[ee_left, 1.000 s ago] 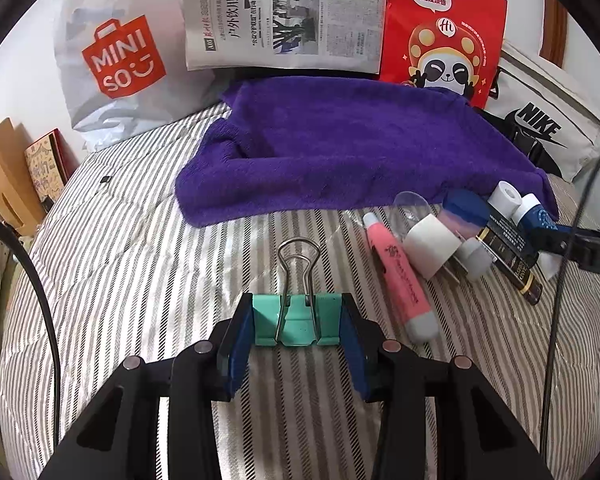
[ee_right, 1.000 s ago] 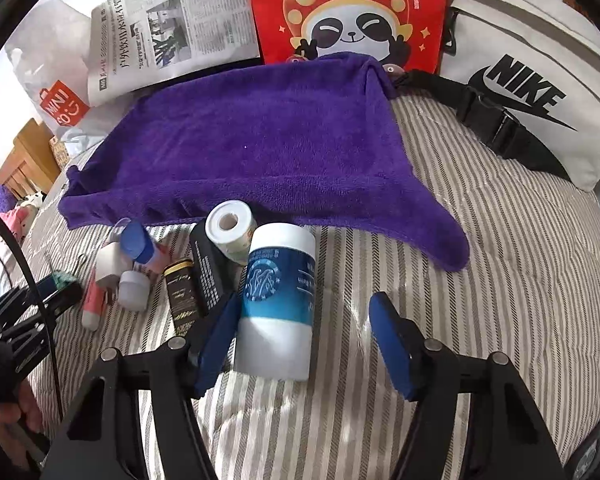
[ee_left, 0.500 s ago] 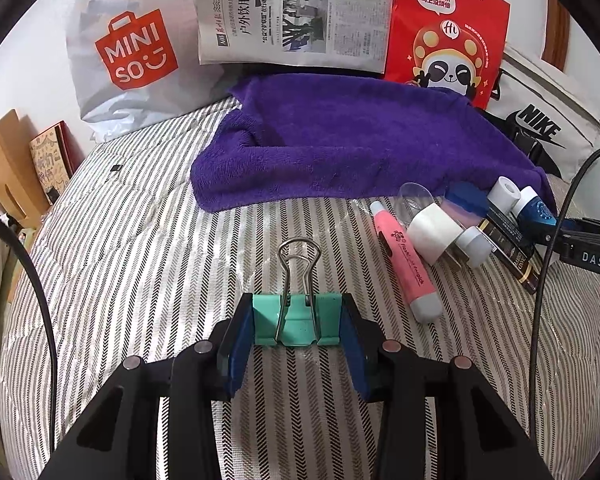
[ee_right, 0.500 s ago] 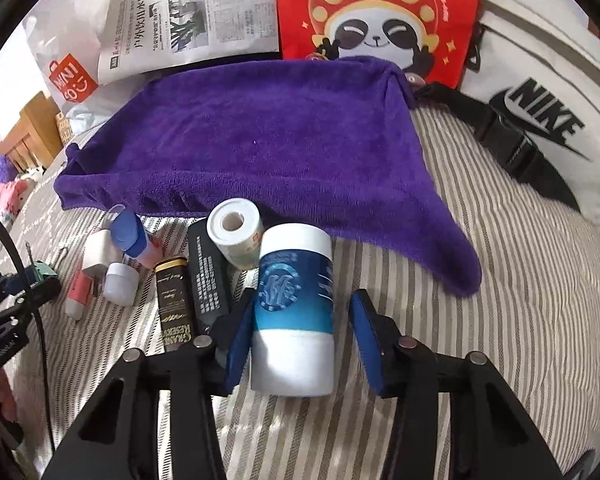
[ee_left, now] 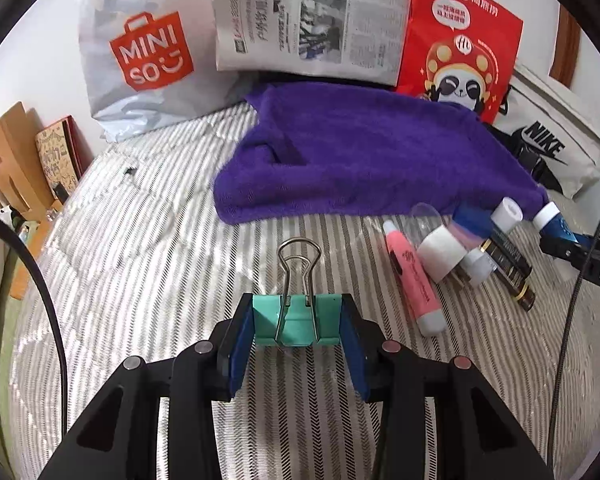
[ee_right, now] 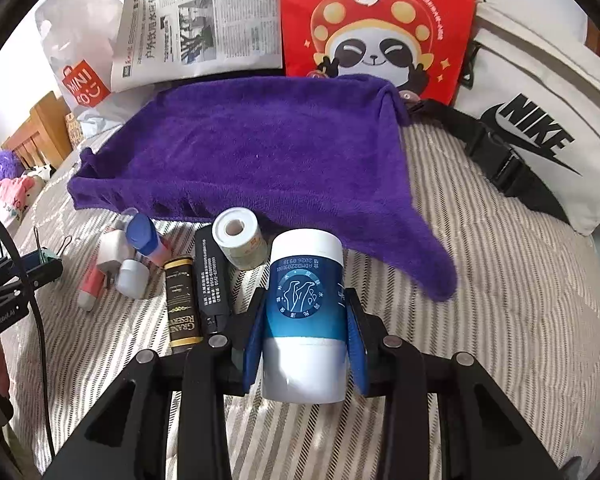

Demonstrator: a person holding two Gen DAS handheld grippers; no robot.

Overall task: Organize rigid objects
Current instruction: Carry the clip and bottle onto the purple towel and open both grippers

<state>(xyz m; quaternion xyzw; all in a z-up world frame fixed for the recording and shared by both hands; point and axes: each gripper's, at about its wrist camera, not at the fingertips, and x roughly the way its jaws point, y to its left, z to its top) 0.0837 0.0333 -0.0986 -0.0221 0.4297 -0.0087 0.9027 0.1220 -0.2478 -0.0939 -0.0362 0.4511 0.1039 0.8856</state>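
Two grips are on: left gripper clamps the teal binder clip above the bed; right gripper is closing around the blue-and-white bottle. Several small items beside the purple towel look unsorted.

Striped bed cover is carrying purple towel, pink highlighter, tape roll, and black boxes.

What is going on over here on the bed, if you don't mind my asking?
A person is tidying small items on a striped bed, with tongs in each hand. The left tongs grip a green binder clip. The right tongs are closing on a blue and white bottle, their pads against its sides. The other small items lie in a cluster by the purple towel.
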